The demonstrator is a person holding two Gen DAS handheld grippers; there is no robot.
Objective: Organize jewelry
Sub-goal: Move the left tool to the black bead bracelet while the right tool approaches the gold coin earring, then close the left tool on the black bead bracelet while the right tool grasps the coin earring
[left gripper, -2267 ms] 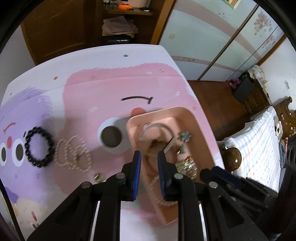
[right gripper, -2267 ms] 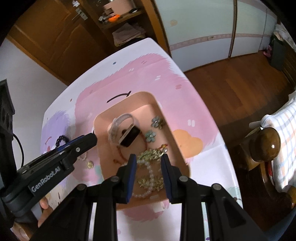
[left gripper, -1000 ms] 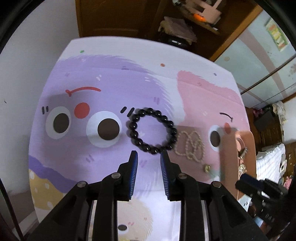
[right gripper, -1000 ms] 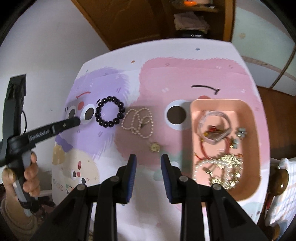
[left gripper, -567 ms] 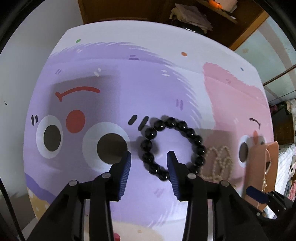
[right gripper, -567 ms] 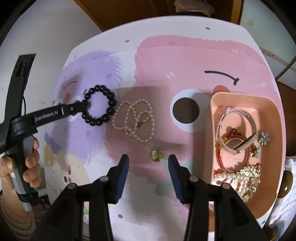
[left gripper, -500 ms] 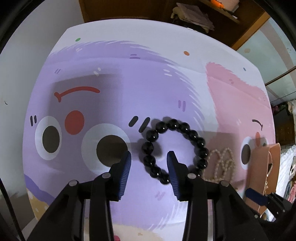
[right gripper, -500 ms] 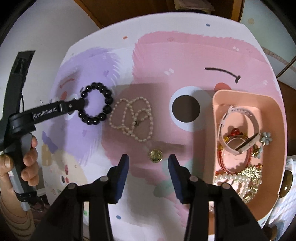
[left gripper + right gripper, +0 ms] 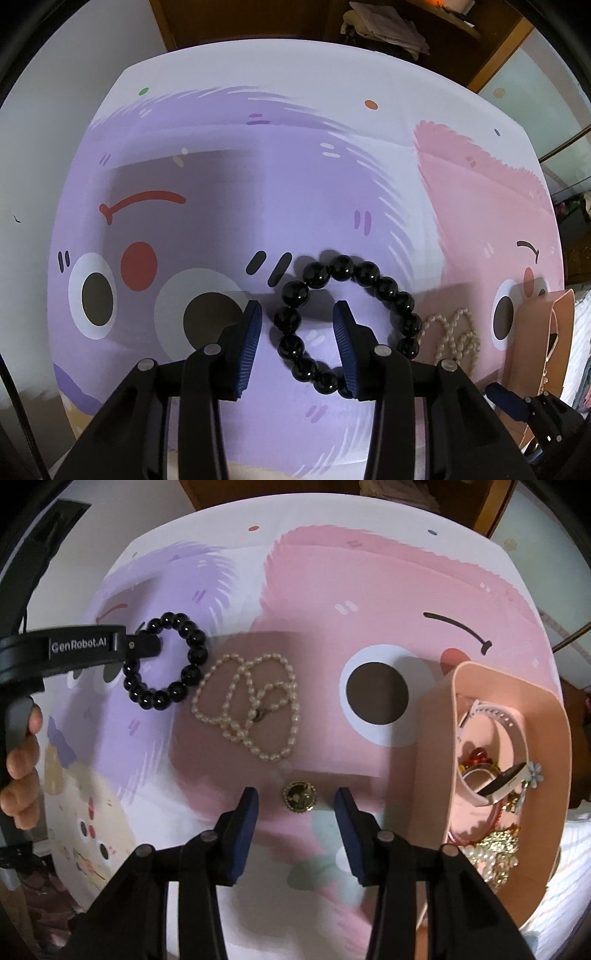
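A black bead bracelet [image 9: 347, 321] lies flat on the purple part of the table mat. My left gripper [image 9: 297, 334] is open, its fingers either side of the bracelet's left arc; it also shows in the right wrist view [image 9: 147, 646] at the bracelet [image 9: 166, 661]. My right gripper [image 9: 295, 812] is open, and a small gold round brooch [image 9: 299, 796] lies between its fingertips. A pearl necklace [image 9: 251, 705] lies coiled between bracelet and brooch. A pink tray [image 9: 436, 760] at the right holds a pink watch [image 9: 506, 746] and several other pieces.
The cartoon table mat [image 9: 258, 184] covers the table; its edges drop off at the left and far side. A wooden cabinet [image 9: 406, 22] with folded cloth stands behind. The pearl necklace [image 9: 454, 339] and the tray [image 9: 561, 339] show right of the left gripper.
Both grippers left the tray, swung left, dropped lower and opened wider. The left one came down around the black bracelet, the right one over the gold brooch.
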